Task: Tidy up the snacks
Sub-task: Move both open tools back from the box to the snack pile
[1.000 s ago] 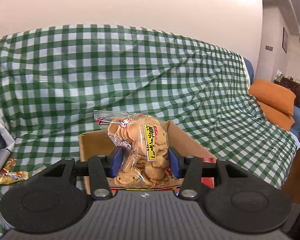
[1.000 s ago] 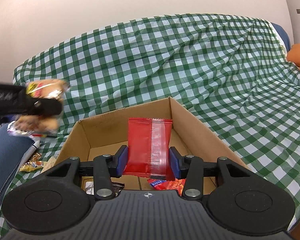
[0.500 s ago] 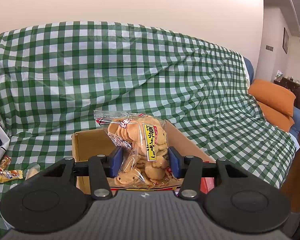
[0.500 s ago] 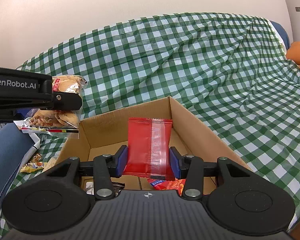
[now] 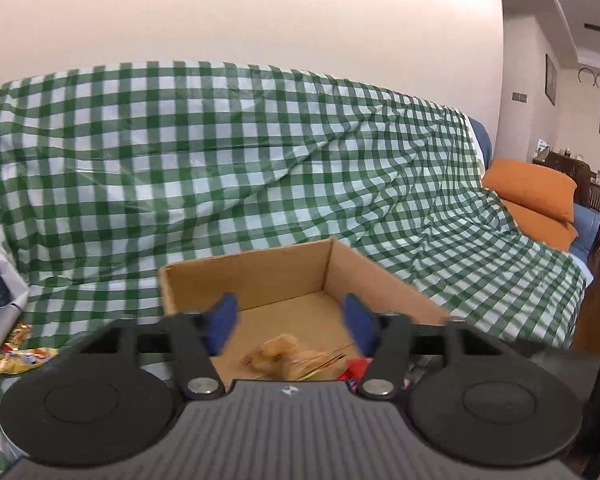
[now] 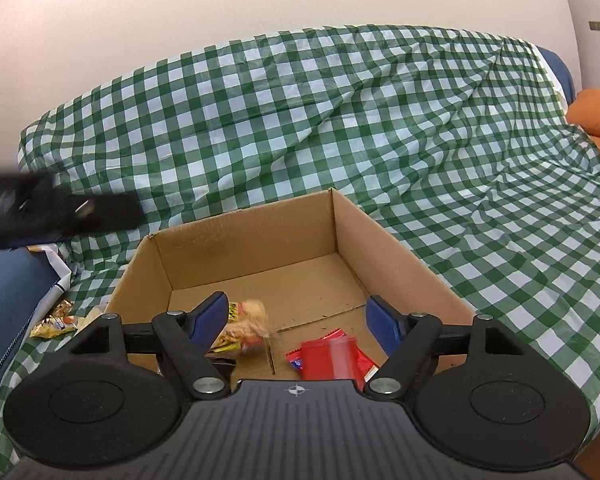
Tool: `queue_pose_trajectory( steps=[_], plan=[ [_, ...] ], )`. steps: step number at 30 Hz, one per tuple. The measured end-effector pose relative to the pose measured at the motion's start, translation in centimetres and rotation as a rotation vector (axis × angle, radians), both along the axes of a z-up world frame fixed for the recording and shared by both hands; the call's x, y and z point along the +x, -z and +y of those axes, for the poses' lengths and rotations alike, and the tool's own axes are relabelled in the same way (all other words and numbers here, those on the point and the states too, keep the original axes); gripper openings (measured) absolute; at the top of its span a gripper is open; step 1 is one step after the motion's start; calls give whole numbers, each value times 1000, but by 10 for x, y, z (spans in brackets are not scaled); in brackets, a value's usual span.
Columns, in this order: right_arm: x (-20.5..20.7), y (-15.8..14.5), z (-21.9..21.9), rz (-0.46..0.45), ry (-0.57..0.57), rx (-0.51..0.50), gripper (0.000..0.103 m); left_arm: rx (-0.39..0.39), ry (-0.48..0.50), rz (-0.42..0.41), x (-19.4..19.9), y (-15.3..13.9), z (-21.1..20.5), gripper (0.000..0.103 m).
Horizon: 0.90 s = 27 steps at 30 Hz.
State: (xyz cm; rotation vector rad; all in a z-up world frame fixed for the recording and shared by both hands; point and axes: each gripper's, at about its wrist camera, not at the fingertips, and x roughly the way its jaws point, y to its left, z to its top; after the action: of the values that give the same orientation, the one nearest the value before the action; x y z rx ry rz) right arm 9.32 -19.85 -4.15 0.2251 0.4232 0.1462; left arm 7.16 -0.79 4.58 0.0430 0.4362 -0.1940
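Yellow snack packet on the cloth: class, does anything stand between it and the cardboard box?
Only a small pale wrapper lies on the checked cloth between the yellow snack packet and the cardboard box, whose left wall it must clear.

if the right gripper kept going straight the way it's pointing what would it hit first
Probably the floor of the cardboard box: the right gripper, its jaws opening with nothing between them, points down into it, past the red packet. If it runs shallower, the box's far wall comes first.
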Motion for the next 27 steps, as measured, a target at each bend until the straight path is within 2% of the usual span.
queue_pose_trajectory(
  steps=[2,5,7,9,14,16,17,18,19,21,23,27],
  plan=[
    [-2,0,2,-8,-6,-9,77,9,-3,10,-11,6,21,24],
    [-6,-1,6,-25,-17,-24,77,1,-32,46,-17,19,60,17],
    [-8,-2,8,-32,-28,-27,77,37,-91,71,-13,27,82,16],
    [-10,-3,11,-41,-39,-30,72,44,-142,89,-5,35,104,16],
    [-18,-6,24,-77,-86,-46,50,40,-275,88,16,55,155,16],
    [-22,-7,30,-93,-115,-58,48,53,-327,80,16,71,172,16],
    [-24,-8,33,-106,-128,-68,45,66,-359,116,18,79,181,16],
    [-25,-10,37,-120,-140,-81,45,84,-400,155,23,83,186,15],
    [-26,-11,41,-134,-156,-94,45,82,-431,149,24,82,192,15],
    [-28,-14,51,-152,-201,-126,45,51,-433,125,27,80,204,15],
    [-29,-21,67,-161,-246,-152,45,55,-447,142,33,83,212,15],
    [-23,-32,118,-151,-357,-143,46,64,-479,161,44,88,224,15]
  ],
)
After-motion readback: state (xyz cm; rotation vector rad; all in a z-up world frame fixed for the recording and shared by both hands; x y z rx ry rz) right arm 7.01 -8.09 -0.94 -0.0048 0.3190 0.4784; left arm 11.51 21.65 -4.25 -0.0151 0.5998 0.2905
